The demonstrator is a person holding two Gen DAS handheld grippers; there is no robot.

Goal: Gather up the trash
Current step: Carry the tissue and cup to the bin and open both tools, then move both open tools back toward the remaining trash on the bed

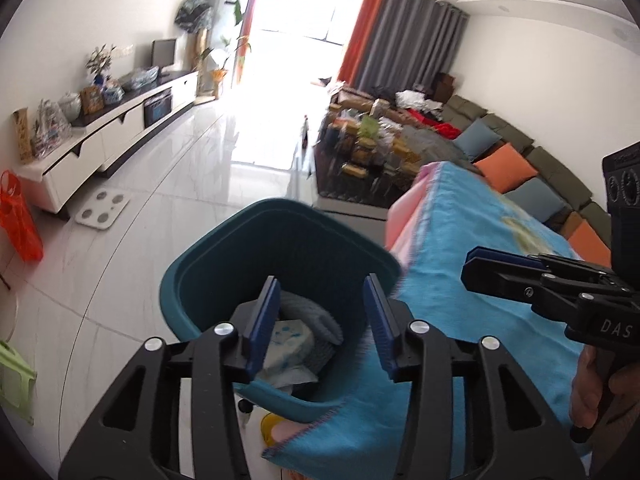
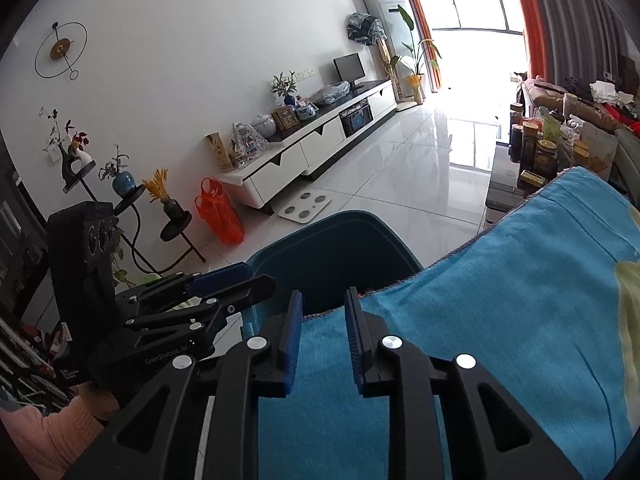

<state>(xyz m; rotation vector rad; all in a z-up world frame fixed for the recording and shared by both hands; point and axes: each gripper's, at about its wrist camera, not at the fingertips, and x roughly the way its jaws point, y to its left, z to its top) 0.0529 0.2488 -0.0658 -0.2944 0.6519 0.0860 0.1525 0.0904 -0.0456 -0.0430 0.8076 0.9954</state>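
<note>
the teal bin (image 1: 280,248) stands on the floor at the left, just beside the surface under a blue cloth (image 1: 460,280), with crumpled paper trash (image 1: 290,340) and a grey item already inside. the left claw (image 1: 322,320) hangs over its mouth, jaws apart and empty. the right claw (image 2: 322,332) sits above the cloth edge, narrowly apart, gripping nothing. this looks like a drop just finished; next comes finding more trash.

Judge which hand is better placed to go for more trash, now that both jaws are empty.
Right, tentatively. The right gripper already hangs over the blue cloth, jaws parted and empty. The left gripper hangs above the teal bin, where trash already lies.
</note>
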